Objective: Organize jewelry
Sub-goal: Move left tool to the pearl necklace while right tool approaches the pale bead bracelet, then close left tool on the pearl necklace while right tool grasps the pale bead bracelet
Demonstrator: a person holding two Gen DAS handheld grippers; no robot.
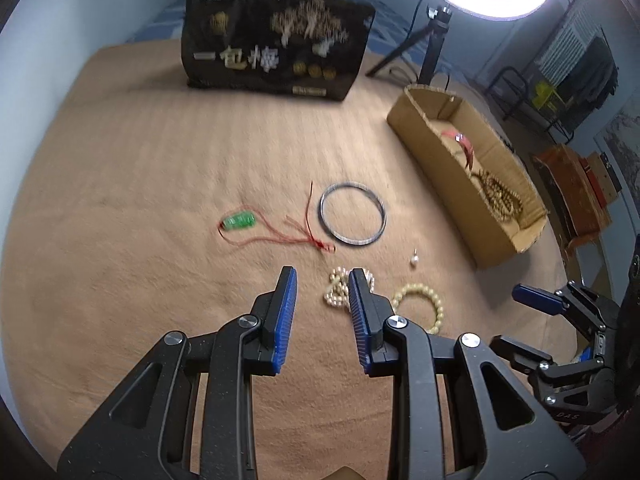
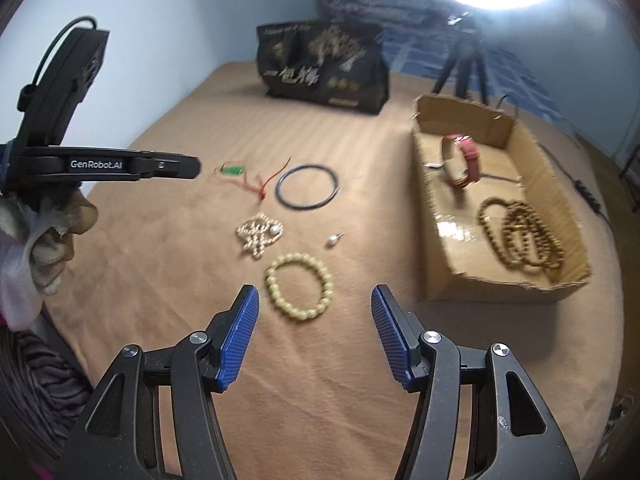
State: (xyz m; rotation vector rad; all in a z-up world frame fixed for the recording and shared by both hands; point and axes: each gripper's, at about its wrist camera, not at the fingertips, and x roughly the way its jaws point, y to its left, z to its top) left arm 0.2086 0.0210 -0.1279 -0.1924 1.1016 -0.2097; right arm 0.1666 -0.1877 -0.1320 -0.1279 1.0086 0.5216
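Jewelry lies on a tan blanket: a green pendant on a red cord [image 1: 239, 222] [image 2: 233, 169], a dark bangle [image 1: 352, 213] [image 2: 307, 187], a heap of small pearl beads [image 1: 338, 290] [image 2: 258, 233], a pale bead bracelet [image 1: 420, 306] [image 2: 299, 286] and a single pearl stud [image 1: 414, 261] [image 2: 333, 240]. A cardboard box [image 1: 436, 148] [image 2: 444, 276] holds a red watch [image 2: 464, 156] and brown bead strings [image 2: 520, 232]. My left gripper [image 1: 322, 280] is open, just short of the pearl heap. My right gripper [image 2: 316, 300] is open, just short of the pale bracelet.
A black printed bag [image 1: 276, 44] [image 2: 324, 68] stands at the far edge of the blanket. A ring light on a tripod [image 1: 434, 36] [image 2: 464, 60] stands behind the box. Furniture and boxes [image 1: 576, 184] are at the right of the left wrist view.
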